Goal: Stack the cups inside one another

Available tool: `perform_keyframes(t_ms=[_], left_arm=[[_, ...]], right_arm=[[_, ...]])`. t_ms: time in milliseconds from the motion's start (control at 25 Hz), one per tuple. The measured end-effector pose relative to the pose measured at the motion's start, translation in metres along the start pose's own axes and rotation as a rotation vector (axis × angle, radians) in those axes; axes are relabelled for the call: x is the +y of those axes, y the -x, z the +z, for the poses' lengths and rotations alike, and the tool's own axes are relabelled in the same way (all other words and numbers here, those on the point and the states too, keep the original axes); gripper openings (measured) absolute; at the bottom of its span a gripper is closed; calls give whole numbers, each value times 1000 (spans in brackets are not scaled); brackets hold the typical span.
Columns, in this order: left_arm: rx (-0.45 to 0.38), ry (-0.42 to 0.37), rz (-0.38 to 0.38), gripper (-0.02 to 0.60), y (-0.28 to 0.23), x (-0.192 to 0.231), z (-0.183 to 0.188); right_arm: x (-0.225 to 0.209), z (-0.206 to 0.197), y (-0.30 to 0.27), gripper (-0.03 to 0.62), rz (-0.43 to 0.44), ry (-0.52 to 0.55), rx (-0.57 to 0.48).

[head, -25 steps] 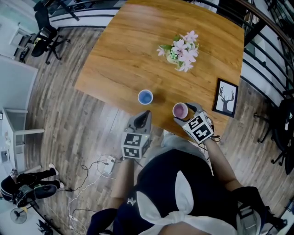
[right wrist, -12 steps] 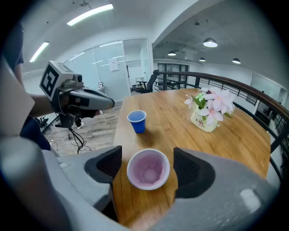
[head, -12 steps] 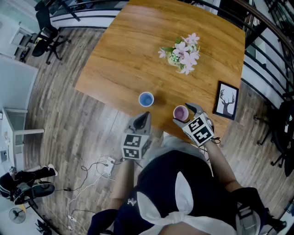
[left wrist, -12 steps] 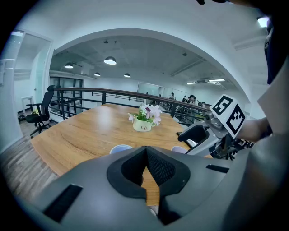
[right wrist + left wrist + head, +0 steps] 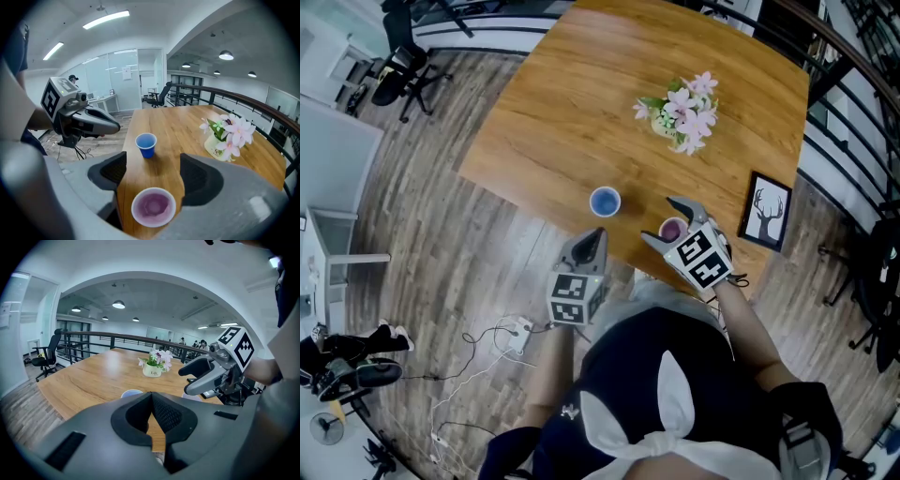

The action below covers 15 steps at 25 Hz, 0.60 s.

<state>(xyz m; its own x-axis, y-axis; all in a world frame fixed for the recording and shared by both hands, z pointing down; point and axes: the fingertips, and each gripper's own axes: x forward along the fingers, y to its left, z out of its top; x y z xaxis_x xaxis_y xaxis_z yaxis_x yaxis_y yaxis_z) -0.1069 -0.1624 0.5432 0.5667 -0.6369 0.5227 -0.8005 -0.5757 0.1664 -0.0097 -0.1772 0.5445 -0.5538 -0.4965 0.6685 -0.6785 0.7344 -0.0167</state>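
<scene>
A purple cup (image 5: pixel 153 206) stands upright on the wooden table (image 5: pixel 581 103) near its front edge, between the spread jaws of my right gripper (image 5: pixel 152 177), which is open and does not touch it. From above, the purple cup (image 5: pixel 672 229) sits inside the right gripper (image 5: pixel 664 221). A blue cup (image 5: pixel 604 201) stands upright a little to the left and further in; the same blue cup (image 5: pixel 146 144) shows straight ahead of the right jaws. My left gripper (image 5: pixel 596 236) is shut and empty, off the table's front edge, pointing at the blue cup (image 5: pixel 132 393).
A pot of pink flowers (image 5: pixel 682 111) stands mid-table, and a framed deer picture (image 5: pixel 764 211) lies at the right edge. Below the table's front edge is wood floor with cables (image 5: pixel 502 337). An office chair (image 5: pixel 403 66) stands far left.
My right gripper has moved forward and its jaws have spread, so the purple cup now stands between them. The left gripper has stayed put.
</scene>
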Motion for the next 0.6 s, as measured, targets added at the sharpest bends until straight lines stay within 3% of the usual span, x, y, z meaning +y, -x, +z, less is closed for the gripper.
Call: perform_keyframes(t_ms=[600], left_arm=[[-22, 48, 59, 17, 10, 21, -2]], right_arm=[[11, 52, -30, 354, 62, 119, -45]])
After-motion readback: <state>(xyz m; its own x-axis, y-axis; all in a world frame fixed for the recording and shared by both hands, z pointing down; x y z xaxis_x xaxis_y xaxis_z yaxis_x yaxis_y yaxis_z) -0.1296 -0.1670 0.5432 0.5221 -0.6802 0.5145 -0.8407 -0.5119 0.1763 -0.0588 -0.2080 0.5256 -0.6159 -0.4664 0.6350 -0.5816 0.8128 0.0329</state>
